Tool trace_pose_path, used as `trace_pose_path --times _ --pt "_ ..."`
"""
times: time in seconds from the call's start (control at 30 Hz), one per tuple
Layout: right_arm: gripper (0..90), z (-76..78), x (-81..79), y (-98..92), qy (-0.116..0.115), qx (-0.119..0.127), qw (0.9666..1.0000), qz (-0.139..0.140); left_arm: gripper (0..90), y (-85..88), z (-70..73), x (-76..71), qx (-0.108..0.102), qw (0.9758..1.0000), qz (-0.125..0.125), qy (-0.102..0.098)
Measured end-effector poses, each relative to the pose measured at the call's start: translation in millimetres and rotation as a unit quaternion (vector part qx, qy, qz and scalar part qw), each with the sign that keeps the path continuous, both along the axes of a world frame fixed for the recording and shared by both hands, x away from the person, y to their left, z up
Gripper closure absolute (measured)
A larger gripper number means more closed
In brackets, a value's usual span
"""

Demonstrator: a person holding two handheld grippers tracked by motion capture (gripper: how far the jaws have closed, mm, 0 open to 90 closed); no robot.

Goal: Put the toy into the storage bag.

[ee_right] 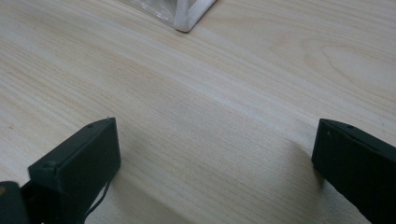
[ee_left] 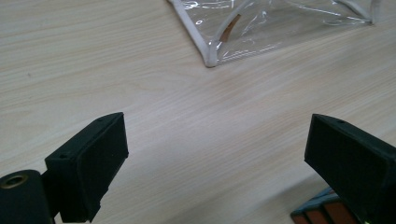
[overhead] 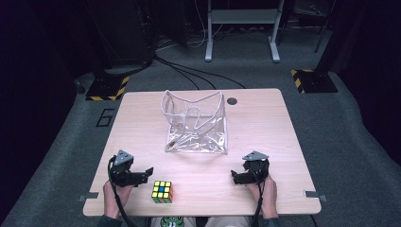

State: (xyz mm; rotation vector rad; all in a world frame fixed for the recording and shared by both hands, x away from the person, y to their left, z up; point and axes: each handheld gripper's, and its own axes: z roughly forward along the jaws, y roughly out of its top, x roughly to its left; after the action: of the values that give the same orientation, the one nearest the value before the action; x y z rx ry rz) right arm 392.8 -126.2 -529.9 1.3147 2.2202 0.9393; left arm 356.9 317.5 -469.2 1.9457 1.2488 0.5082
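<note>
A clear plastic bag (overhead: pixel 195 124) with white edging stands open in the middle of the wooden table (overhead: pixel 265 127). A colourful puzzle cube (overhead: pixel 162 192) sits near the front edge. My left gripper (overhead: pixel 143 176) rests just left of the cube, open, with nothing between its jaws. In the left gripper view the gripper (ee_left: pixel 217 163) looks over bare wood toward the bag's corner (ee_left: pixel 212 59), and the cube's edge (ee_left: pixel 320 213) peeks in at the lower right. My right gripper (overhead: pixel 235 177) lies at the front right, open and empty. In the right gripper view the gripper (ee_right: pixel 215 163) faces the bag's corner (ee_right: pixel 189 18).
A round grommet hole (overhead: pixel 231 101) sits at the table's back edge. Bare wood lies between the two grippers and in front of the bag. Beyond the table are grey carpet, cables and stand bases with yellow-black tape (overhead: pixel 108 88).
</note>
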Motion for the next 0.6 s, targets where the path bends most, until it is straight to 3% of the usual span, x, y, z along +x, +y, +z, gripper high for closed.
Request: trace_pose_path --times 0.2,0.43,0.6 --pt "0.4 -0.1 0.1 0.0 -0.001 -0.001 1.0 -0.001 6.7 -9.3 4.5 -6.6 -0.018 0.9996 -0.022 -0.001" --pt "0.4 0.0 0.0 -0.1 0.0 0.0 1.0 0.0 6.9 -22.2 6.1 -13.4 -0.017 0.999 -0.042 -0.004" --pt "0.4 -0.1 0.2 -0.1 -0.001 -0.001 1.0 -0.002 6.9 -25.7 4.2 -17.7 -0.028 0.9985 -0.048 -0.003"
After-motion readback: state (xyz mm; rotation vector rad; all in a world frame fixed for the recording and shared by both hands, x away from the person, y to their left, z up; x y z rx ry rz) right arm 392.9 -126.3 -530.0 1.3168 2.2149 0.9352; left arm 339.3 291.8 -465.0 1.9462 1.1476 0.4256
